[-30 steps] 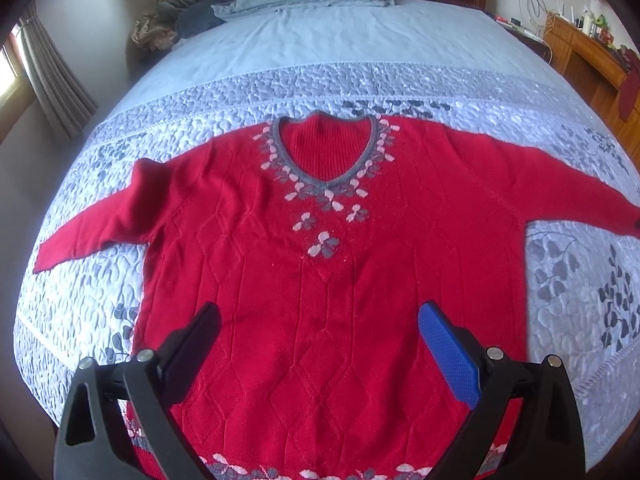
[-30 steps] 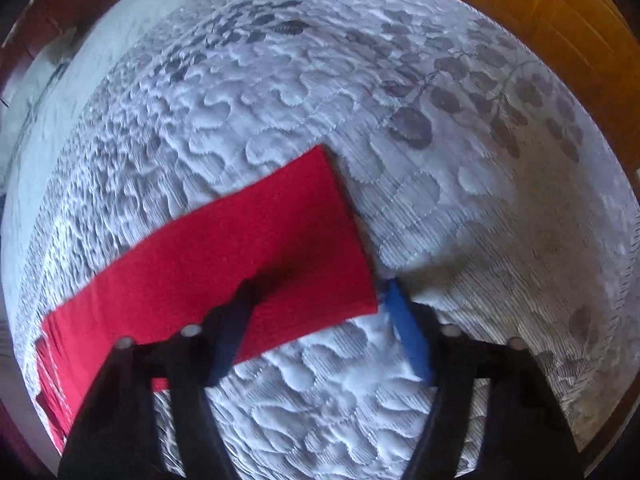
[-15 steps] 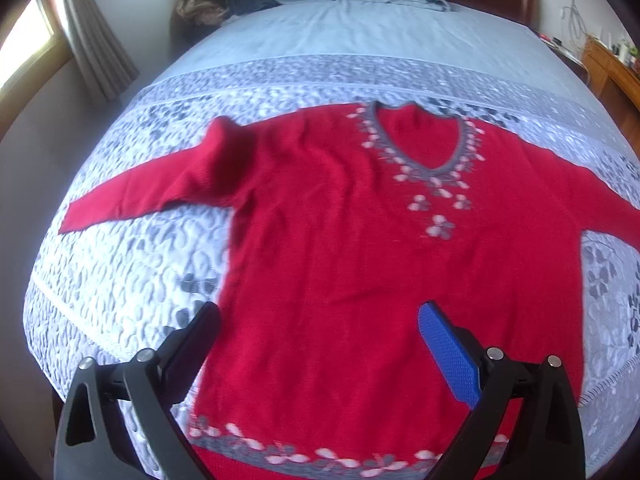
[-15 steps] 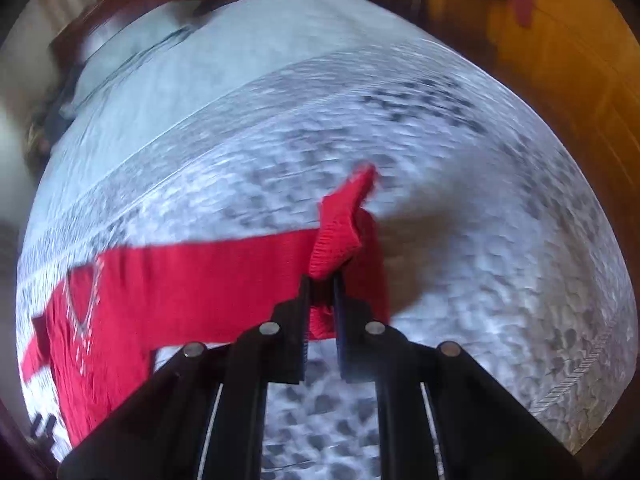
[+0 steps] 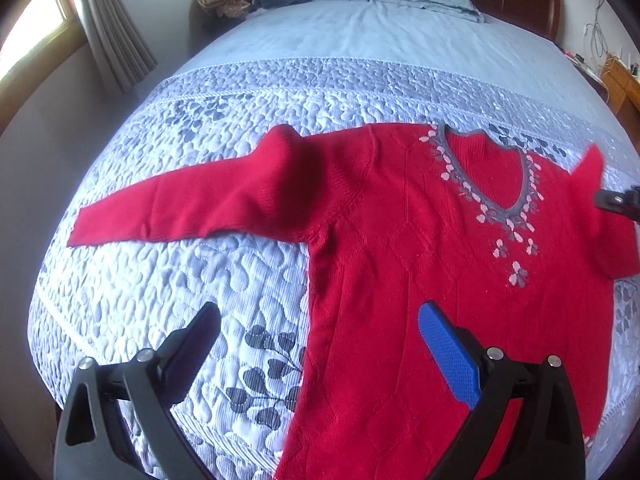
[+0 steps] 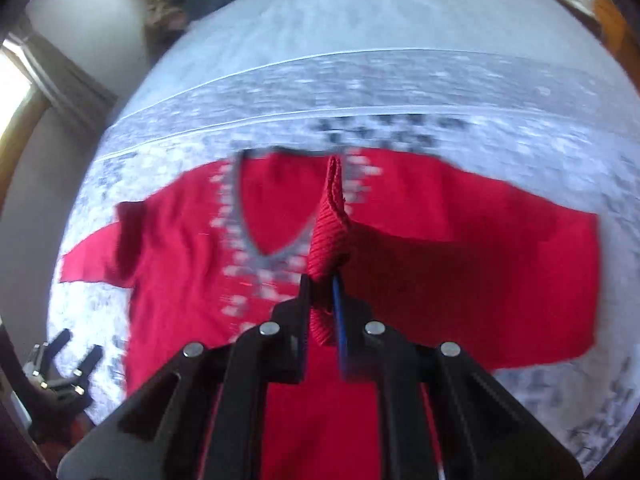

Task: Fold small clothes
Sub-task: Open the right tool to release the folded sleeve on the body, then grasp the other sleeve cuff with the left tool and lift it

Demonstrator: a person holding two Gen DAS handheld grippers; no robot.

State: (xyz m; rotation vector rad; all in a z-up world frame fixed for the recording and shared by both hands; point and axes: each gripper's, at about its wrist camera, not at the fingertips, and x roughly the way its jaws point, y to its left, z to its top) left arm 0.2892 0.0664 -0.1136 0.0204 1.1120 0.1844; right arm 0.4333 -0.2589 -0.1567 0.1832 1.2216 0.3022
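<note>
Your right gripper (image 6: pixel 322 292) has its jaws clamped on the sleeve cuff (image 6: pixel 328 236), the sweater (image 5: pixel 440 280) body just beyond; the left gripper (image 5: pixel 320 344) jaws stand apart.

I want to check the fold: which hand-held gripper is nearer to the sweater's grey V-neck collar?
Right. The right hand-held gripper, shut on a sleeve cuff, hangs over the collar; the left hand-held gripper is open near the hem side.

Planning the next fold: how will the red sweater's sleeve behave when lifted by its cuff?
Likely floppy: the cuff bunches between the right gripper pads, and the sleeve sags behind it. Probably light and not slippery, given its ribbed knit.
</note>
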